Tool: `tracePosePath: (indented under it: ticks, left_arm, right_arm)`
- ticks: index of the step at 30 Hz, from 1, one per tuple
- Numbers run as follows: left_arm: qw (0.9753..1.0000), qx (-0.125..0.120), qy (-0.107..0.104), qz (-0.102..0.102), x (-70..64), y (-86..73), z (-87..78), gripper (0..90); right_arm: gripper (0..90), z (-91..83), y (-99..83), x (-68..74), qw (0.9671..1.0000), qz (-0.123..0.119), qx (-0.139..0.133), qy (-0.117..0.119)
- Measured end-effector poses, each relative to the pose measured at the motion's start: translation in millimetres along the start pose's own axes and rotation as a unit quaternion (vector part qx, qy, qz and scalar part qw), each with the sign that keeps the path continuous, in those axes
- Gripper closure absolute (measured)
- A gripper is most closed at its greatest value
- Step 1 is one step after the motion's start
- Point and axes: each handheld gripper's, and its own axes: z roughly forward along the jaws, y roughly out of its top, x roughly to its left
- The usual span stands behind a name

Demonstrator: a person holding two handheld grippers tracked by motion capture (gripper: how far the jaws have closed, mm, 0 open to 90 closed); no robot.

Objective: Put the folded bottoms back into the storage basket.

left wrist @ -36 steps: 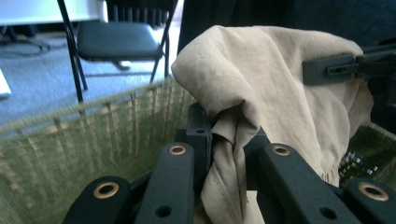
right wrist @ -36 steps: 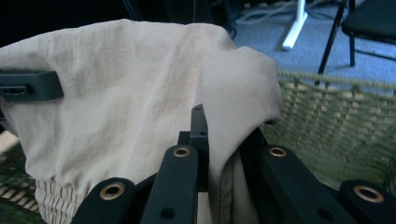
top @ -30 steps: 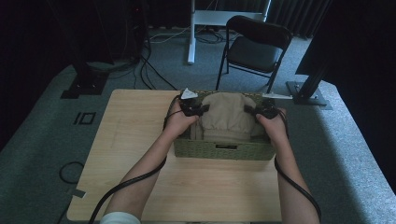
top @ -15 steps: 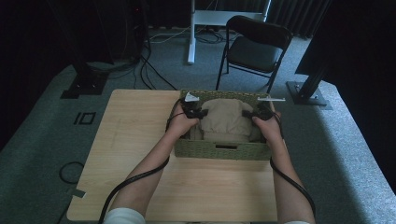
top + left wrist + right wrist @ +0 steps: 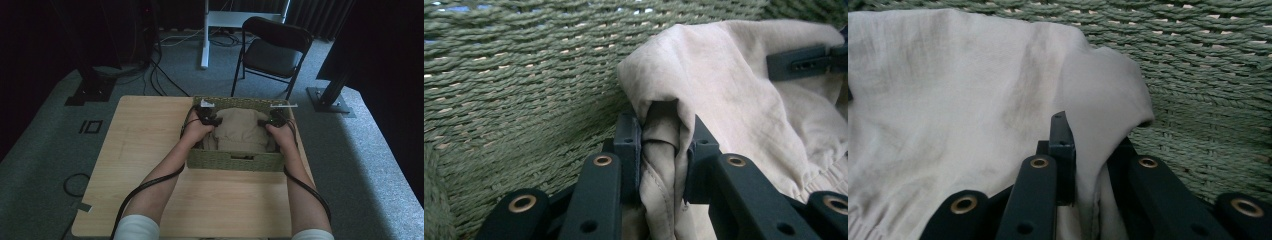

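Observation:
A folded beige cloth (image 5: 241, 131) lies inside a green woven basket (image 5: 235, 161) on the wooden table. My left gripper (image 5: 209, 118) is shut on the cloth's left edge; in the left gripper view a fold of beige cloth (image 5: 704, 85) is pinched between the black jaws of that gripper (image 5: 663, 145), close to the basket wall (image 5: 519, 85). My right gripper (image 5: 271, 120) is shut on the cloth's right edge, and the right gripper view has the cloth (image 5: 958, 95) clamped in that gripper (image 5: 1093, 150) beside the basket wall (image 5: 1208, 85). The right gripper's far jaw is hidden by fabric.
The wooden table (image 5: 150, 150) has bare surface to the left and in front of the basket. A black folding chair (image 5: 275, 50) and a white stand (image 5: 205, 35) are beyond the table's far edge. Cables trail from both grippers along the forearms.
Both grippers have lowered the cloth deeper into the basket, coming slightly toward the near side, still holding its two edges.

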Motion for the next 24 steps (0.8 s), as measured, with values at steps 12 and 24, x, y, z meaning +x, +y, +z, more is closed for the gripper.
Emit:
tracePosePath:
  ticks: [12,24]
  left_arm:
    - [0.9993,0.023,0.031,-0.003,3.0,-1.5,14.5,39.2]
    - [0.9998,0.012,-0.005,0.016,-11.4,4.9,-5.9,19.9]
  right_arm:
    - [49.7,3.7,1.6,-4.7,0.9995,0.001,-0.007,-0.031]
    - [17.9,-3.4,2.3,5.9,0.9980,-0.052,-0.036,0.003]
